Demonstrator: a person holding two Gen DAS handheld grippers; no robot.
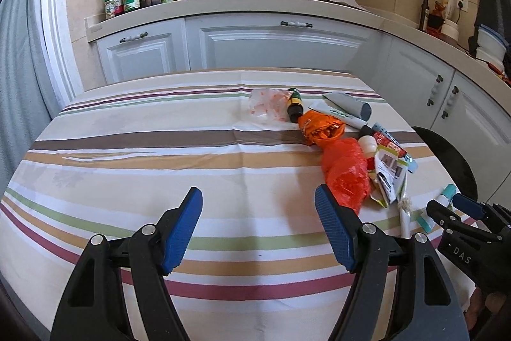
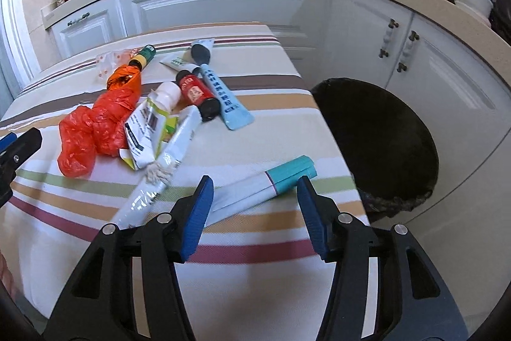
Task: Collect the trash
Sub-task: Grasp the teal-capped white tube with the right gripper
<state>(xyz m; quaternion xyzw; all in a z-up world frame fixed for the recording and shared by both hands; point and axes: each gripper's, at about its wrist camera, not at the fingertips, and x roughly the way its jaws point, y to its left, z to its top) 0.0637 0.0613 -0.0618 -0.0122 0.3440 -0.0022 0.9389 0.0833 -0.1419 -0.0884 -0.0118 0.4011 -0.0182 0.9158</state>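
Evidently lining up a grab, the right gripper [image 2: 254, 206] hangs spread astride the flattened white-and-teal tube [image 2: 265, 186], while the left gripper [image 1: 258, 226], equally spread, holds nothing.

The surface [image 2: 271, 130] wears a striped cloth. On it lie an orange plastic bag [image 2: 95, 130], an orange wrapper [image 2: 126, 79], a clear printed bag [image 1: 265, 106], a green-capped bottle [image 2: 143, 56], a red bottle [image 2: 196, 93], a pale blue tube [image 2: 223, 98], crumpled cartons [image 2: 150, 130] and a teal-ended tube [image 2: 265, 187], clustered toward its right side.

Striped tablecloth [image 2: 255, 149], red plastic bag [image 2: 92, 130], black bin [image 2: 383, 133]
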